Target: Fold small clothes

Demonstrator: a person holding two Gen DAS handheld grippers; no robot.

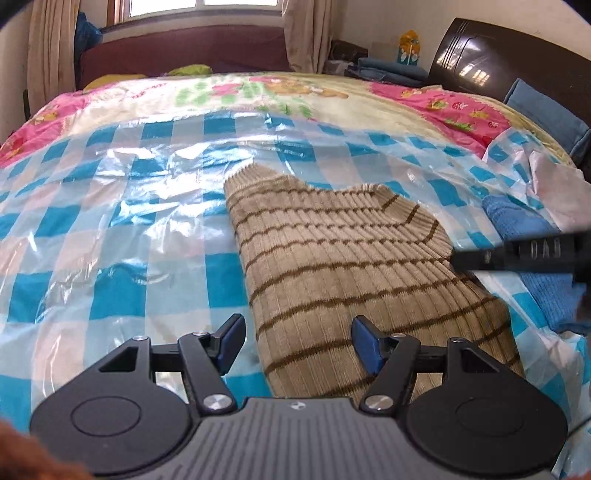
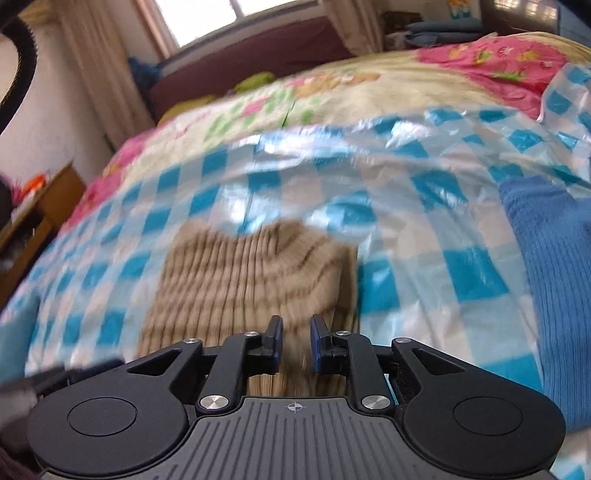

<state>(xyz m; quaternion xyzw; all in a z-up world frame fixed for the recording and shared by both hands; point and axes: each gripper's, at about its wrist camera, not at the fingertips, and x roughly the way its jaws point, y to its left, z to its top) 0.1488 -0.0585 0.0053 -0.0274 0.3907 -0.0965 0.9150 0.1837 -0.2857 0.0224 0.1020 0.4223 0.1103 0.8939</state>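
Striped beige sweater lies on the bed's checkered plastic sheet, blue knit to its right. Left hand-held gripper spread wide; right hand-held gripper narrowly apart, empty.

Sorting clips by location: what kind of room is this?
Most likely a home bedroom: a bed with a floral quilt, a dark wooden headboard, and a curtained window behind it.

— Where was the sweater laid?
— It was spread on the plastic sheet covering the bed.
— And the other garment?
— It was placed to its right, apart.
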